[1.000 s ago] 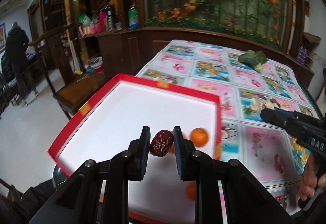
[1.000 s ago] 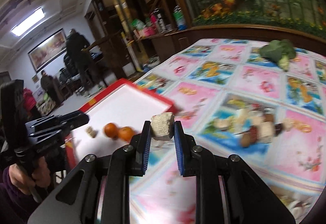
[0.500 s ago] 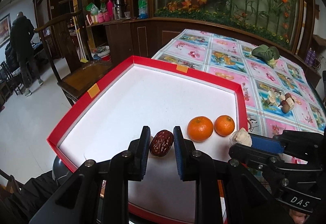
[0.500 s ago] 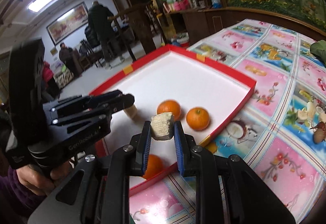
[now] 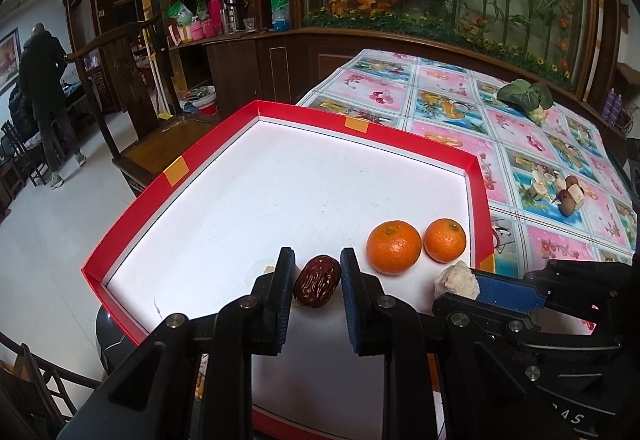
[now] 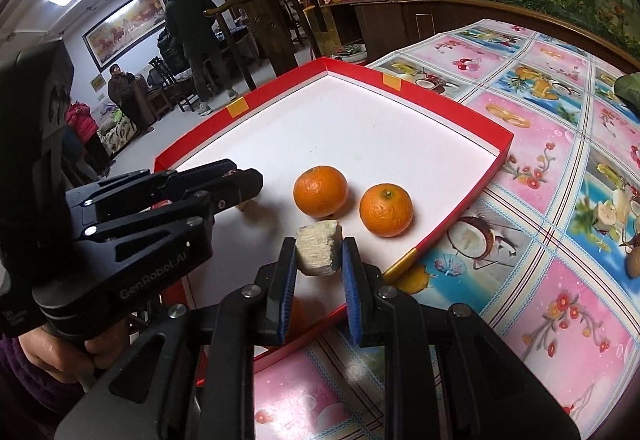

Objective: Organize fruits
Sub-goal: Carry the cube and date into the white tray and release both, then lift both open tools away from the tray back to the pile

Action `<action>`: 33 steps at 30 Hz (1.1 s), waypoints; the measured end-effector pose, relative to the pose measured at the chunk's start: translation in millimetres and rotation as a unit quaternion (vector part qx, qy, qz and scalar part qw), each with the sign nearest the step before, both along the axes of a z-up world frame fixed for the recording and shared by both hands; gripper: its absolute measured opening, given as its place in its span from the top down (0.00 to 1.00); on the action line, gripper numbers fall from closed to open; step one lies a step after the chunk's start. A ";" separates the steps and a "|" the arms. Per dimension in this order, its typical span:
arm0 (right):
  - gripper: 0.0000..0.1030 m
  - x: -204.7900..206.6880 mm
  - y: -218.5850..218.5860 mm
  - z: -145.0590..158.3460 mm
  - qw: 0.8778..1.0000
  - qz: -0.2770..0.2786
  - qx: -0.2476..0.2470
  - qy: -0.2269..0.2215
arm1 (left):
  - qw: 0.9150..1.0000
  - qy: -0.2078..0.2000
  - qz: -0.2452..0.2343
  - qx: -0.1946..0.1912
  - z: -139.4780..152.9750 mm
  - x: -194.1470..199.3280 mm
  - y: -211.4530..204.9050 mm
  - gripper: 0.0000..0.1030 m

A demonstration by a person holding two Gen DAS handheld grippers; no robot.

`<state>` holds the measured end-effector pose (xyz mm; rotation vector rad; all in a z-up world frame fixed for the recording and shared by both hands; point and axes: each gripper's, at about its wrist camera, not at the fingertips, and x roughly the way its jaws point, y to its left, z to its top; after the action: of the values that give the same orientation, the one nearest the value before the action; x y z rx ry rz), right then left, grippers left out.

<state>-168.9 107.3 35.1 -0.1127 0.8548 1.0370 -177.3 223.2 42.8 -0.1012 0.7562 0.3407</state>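
Left wrist view: the left gripper (image 5: 317, 282) pinches a red date (image 5: 317, 281) at lower centre over the red-rimmed tray (image 5: 476, 180), while the right gripper (image 6: 319, 254) clamps a pale chunk (image 6: 319, 248); each should be lowered onto bare white floor clear of the two tangerines (image 6: 320, 191) before the fingers part.

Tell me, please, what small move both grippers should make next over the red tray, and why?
Probably lower both a little and open the jaws. The left gripper is shut on the red date and the right gripper on the pale chunk, both already over the white floor of the red tray, beside the two oranges lying there.
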 end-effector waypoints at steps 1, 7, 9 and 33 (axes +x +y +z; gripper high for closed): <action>0.76 -0.2 0.4 -0.1 1.000 0.001 -0.001 -0.001 | 1.000 0.000 0.000 0.000 -0.2 0.0 0.0 0.79; 0.76 0.3 1.6 -1.1 1.000 0.001 -0.002 -0.002 | 1.000 -0.001 0.003 -0.002 -0.7 1.0 1.1 0.78; 0.76 0.0 2.2 -1.0 1.000 0.002 -0.002 -0.002 | 1.000 -0.001 0.005 -0.002 -0.9 1.2 1.5 0.78; 0.44 41.8 -66.5 30.6 0.993 -0.089 0.070 0.012 | 0.998 -0.020 -0.010 0.063 28.2 10.6 -29.4 0.24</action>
<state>-127.1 40.8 65.7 0.0929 0.7962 0.9276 -166.7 193.8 71.0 0.0181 0.6945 0.3649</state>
